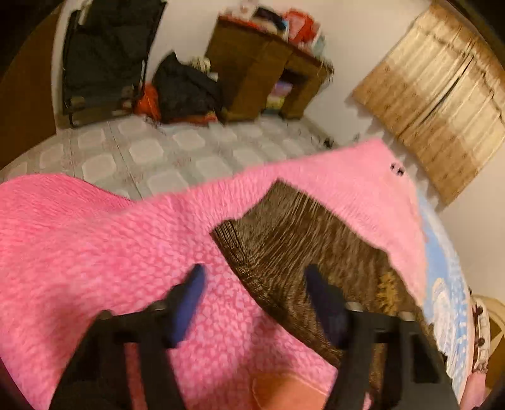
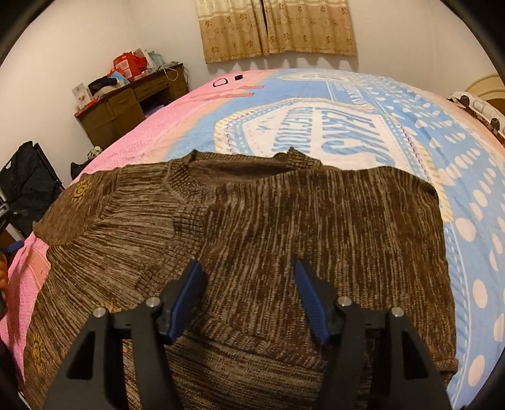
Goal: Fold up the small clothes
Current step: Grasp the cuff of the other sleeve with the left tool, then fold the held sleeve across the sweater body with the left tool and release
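Brown marled knit sweater [image 2: 258, 239] lies on the bed [image 2: 410, 132], its left part folded over the body, neckline toward the curtains; right tool [image 2: 247, 295] and left tool [image 1: 255, 302] both gape, gripping nothing.

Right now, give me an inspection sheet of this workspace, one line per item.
Surface: bed with a pink blanket beside a blue and white printed cover.
Job's things: brown knit sweater lying spread on the bed, neckline away from the right camera, one sleeve folded across the body.
Clutter: nothing seen on the bed besides the sweater.
Grippers: left gripper open, empty, over the sweater's edge and the pink blanket; right gripper open, empty, above the sweater's body.
Cables: a white cord on the wooden desk; its course is unclear.
Surroundings: desk piled with boxes, black bags on the tiled floor, curtain on the far wall.
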Tool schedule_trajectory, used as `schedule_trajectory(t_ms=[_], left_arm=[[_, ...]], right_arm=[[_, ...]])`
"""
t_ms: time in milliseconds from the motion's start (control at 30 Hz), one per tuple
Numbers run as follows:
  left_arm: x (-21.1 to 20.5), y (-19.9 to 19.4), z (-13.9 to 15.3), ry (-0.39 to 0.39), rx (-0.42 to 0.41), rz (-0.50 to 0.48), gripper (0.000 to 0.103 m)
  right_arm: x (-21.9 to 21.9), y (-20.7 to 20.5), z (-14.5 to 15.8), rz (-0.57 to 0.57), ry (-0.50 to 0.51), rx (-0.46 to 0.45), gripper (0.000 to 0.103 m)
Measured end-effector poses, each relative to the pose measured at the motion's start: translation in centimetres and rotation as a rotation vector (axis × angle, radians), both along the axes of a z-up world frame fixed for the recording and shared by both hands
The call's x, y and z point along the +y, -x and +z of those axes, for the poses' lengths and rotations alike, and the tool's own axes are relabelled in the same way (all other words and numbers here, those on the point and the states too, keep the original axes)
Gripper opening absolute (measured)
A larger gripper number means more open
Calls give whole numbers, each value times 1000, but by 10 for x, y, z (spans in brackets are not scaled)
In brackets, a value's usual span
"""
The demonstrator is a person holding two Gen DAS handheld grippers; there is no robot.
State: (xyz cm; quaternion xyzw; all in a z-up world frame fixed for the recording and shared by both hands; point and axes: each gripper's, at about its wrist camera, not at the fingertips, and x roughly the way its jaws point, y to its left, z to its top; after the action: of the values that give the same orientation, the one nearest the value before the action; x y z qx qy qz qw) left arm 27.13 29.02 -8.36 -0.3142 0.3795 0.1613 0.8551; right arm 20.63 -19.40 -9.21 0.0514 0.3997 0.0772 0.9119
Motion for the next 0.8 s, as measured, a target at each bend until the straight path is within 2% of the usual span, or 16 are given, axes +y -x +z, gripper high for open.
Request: schedule_trajectory(t_ms=[100,200,233,267,367,467,567,600,700,800], left_arm=[[-7,-6,0,-40,-12,-3,58],[-10,-6,0,-39,-32,-8,55],[-9,-5,0,-42,-38,-9,41],[-9,-5,-1,-43,-40,-16,21],[-4,-7,-5,-12,-63,-41,8],[0,-10,1,1,-69,-47,6],[-21,-8,29,-96,-118,-79,5],[-39,-8,44,-150,-146,-118,5],[-89,-7,76,-235,-223,-225,5],[-173,3,108,-332,-331,-388,5]], right_arm=[[0,0,0,-1,-3,1,66],[0,0,-1,-1,-1,3,66],[0,0,-1,0,0,4,66],[1,-1,-1,0,2,4,67],[1,-1,-1,0,3,5,67],[1,-1,-1,0,-1,4,67],[0,0,0,-1,-7,1,67],[-1,0,0,-2,-14,-1,67],[-6,2,1,-19,-38,-12,67],[-12,5,3,-47,-59,-29,67]])
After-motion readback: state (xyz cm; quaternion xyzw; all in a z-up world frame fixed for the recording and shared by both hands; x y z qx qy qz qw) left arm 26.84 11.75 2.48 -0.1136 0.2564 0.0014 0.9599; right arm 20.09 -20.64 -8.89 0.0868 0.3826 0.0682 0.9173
